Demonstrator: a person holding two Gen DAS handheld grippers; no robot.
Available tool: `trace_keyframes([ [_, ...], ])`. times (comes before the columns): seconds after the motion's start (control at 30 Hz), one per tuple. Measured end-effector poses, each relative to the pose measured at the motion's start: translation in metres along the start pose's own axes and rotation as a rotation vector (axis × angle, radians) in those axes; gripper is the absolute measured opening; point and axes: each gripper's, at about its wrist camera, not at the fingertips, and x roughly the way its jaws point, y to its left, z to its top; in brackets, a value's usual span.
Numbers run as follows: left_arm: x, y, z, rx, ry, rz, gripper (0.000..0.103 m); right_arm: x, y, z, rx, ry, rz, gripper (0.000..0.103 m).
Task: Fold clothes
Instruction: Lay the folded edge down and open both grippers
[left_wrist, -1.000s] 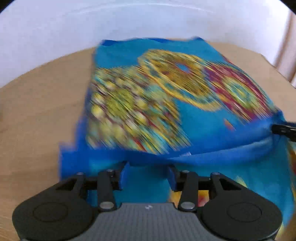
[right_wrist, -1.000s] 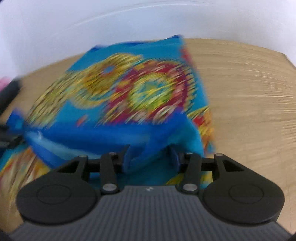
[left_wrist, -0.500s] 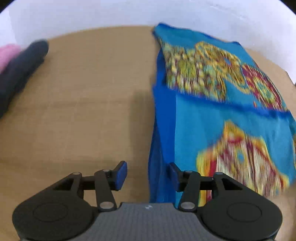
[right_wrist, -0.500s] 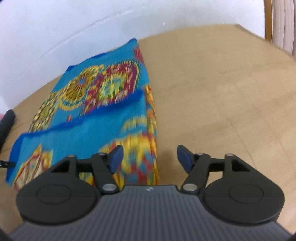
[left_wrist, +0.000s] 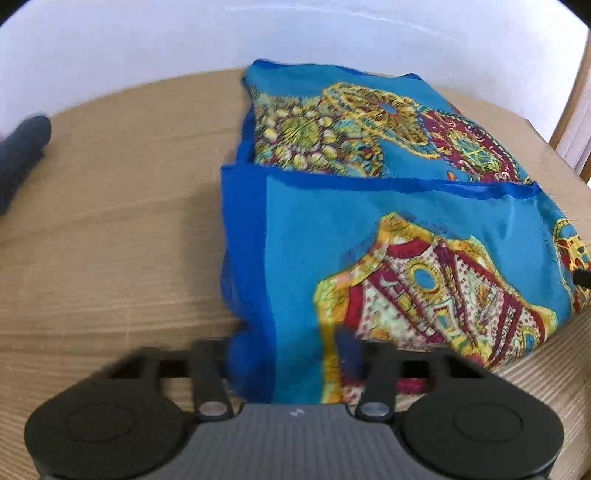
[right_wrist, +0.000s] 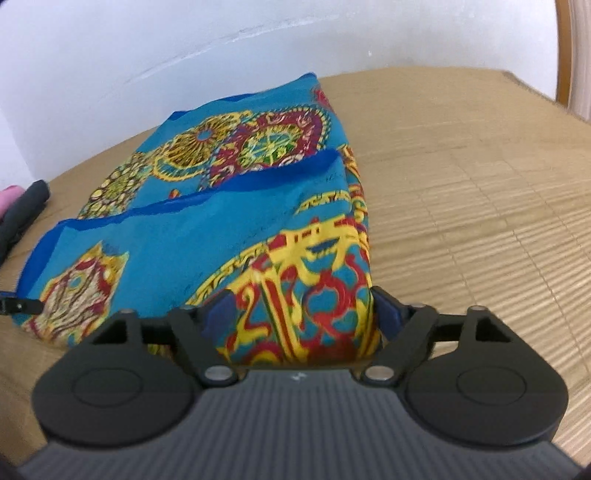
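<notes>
A blue cloth (left_wrist: 369, 229) with yellow and red medallion prints lies folded on the wooden table (left_wrist: 110, 221), its near half laid over the far half along a dark blue hem. My left gripper (left_wrist: 288, 354) is open, its fingers on either side of the cloth's near left corner. In the right wrist view the same cloth (right_wrist: 207, 236) fills the left and centre. My right gripper (right_wrist: 301, 314) is open wide, and the cloth's near right corner sits between its fingers. The tip of the other gripper (right_wrist: 18, 305) shows at the cloth's left end.
A dark rolled garment (left_wrist: 22, 147) lies at the table's far left, with something pink (right_wrist: 9, 195) beside it. A white wall runs behind the table. A wooden frame (right_wrist: 563, 51) stands at the far right. Bare tabletop (right_wrist: 461, 184) stretches to the right of the cloth.
One second ago both grippers had the cloth's edge up over the far half. That edge now lies flat, both grippers are back at the near edge, and the right jaws are wider.
</notes>
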Motion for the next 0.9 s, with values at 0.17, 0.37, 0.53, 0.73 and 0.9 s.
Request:
trace_keyframes([
  [0.17, 0.001, -0.001, 0.002, -0.073, 0.003, -0.001, 0.008, 0.009, -0.012, 0.009, 0.101, -0.007, 0.045, 0.008],
  [0.37, -0.025, 0.002, -0.021, -0.111, 0.056, -0.012, 0.008, -0.021, -0.026, 0.008, 0.169, 0.009, 0.134, 0.008],
  [0.53, -0.051, -0.006, -0.058, -0.11, 0.096, -0.008, 0.008, -0.069, -0.038, -0.004, 0.19, 0.032, 0.181, 0.008],
  [0.73, -0.054, -0.021, -0.075, -0.056, 0.092, 0.059, 0.03, -0.098, -0.051, -0.026, 0.167, 0.061, 0.124, 0.02],
  [0.9, -0.065, -0.025, -0.081, -0.011, 0.039, 0.081, 0.06, -0.114, -0.05, -0.031, 0.105, 0.002, 0.085, 0.071],
])
